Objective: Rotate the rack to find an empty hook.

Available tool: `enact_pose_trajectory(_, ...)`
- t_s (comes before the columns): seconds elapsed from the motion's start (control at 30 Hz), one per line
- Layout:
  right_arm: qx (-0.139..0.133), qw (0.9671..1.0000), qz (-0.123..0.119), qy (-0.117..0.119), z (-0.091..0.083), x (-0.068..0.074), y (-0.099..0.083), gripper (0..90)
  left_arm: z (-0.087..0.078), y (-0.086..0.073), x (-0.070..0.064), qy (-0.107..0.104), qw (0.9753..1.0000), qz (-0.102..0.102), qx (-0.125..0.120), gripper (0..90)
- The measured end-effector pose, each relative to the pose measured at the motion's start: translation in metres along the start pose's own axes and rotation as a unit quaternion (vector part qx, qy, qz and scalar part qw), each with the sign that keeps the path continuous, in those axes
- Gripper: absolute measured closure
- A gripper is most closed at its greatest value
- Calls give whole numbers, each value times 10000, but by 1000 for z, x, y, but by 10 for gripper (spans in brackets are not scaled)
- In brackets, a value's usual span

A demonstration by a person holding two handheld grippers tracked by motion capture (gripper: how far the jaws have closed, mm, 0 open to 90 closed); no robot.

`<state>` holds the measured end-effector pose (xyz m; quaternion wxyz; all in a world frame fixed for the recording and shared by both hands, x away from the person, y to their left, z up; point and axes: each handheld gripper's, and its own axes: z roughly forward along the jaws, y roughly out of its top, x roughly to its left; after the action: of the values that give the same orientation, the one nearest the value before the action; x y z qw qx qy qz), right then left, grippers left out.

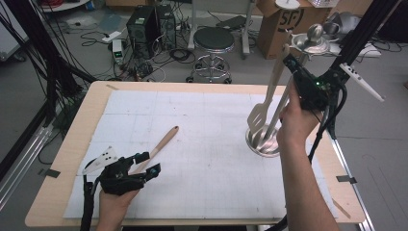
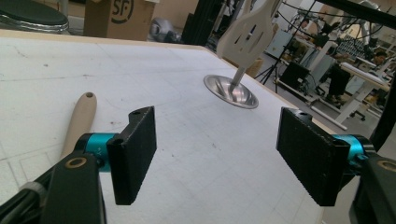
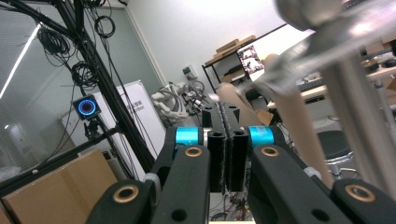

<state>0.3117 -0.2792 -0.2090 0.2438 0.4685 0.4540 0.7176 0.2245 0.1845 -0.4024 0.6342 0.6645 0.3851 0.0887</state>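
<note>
A metal utensil stand has its dish base (image 1: 257, 147) on the right of the white mat and its top disc (image 1: 312, 44) high up. A beige slotted spatula (image 1: 260, 118) hangs head-down beside its pole. My right gripper (image 1: 290, 60) is raised by the spatula's handle end. Its jaws (image 3: 227, 112) are pressed together, and the blurred handle (image 3: 299, 135) passes just to their right. A wooden-handled utensil (image 1: 161, 144) lies on the mat at the front left. My left gripper (image 1: 148, 163) stands open over its near end, the handle (image 2: 80, 121) beside the left jaw.
The white mat (image 1: 202, 159) covers most of the wooden table. Beyond the far edge stand a black stool (image 1: 213, 41), a cardboard box (image 1: 284, 24) and computer towers (image 1: 144, 24) among floor cables. Black frame poles rise at both sides.
</note>
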Motion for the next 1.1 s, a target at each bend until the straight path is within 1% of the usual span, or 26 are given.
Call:
enact_pose_trajectory(0.17,-177,9997,103,-134,-16,-14,0,900,0,1,-2,-25,10000,14,-19,293)
enact_pose_trajectory(0.27,-250,9993,178,-195,-23,-21,5,900,1,1,-2,-25,10000,-4,-10,293)
enact_pose_trajectory(0.37,-380,9988,194,-245,-29,-24,12,900,2,0,-2,-33,10000,9,14,293)
enact_pose_trajectory(0.43,-438,9986,151,-252,-32,-24,15,900,2,0,-2,-24,10000,11,20,293)
enact_pose_trajectory(0.5,-484,9986,64,-208,-34,-20,16,900,2,0,-1,-28,10000,8,20,293)
enact_pose_trajectory(0.53,-488,9986,75,-163,-36,-17,17,900,2,0,-1,-26,10000,14,40,293)
enact_pose_trajectory(0.57,-517,9986,-15,-119,-37,-15,18,900,2,0,-1,-26,10000,8,29,293)
enact_pose_trajectory(0.6,-476,9988,-34,-129,-37,-11,19,900,3,0,-2,-23,10000,12,29,293)
enact_pose_trajectory(0.67,-385,9987,-203,-247,-35,-8,21,900,3,0,-3,-40,10000,13,35,293)
enact_pose_trajectory(0.7,-360,9988,-187,-266,-34,-8,22,900,3,0,-3,-36,10000,31,34,293)
enact_pose_trajectory(0.77,-363,9990,-102,-220,-34,-11,24,900,3,0,-3,-43,10000,22,24,294)
enact_pose_trajectory(0.9,-307,9992,-169,-200,-33,-10,22,900,3,0,-2,-41,10000,16,42,294)
enact_pose_trajectory(0.93,-302,9993,-131,-192,-33,-10,22,900,4,0,-2,-43,10000,27,37,294)
enact_pose_trajectory(1.1,-243,9993,-186,-234,-31,-9,19,900,5,0,-3,-41,10000,21,49,294)
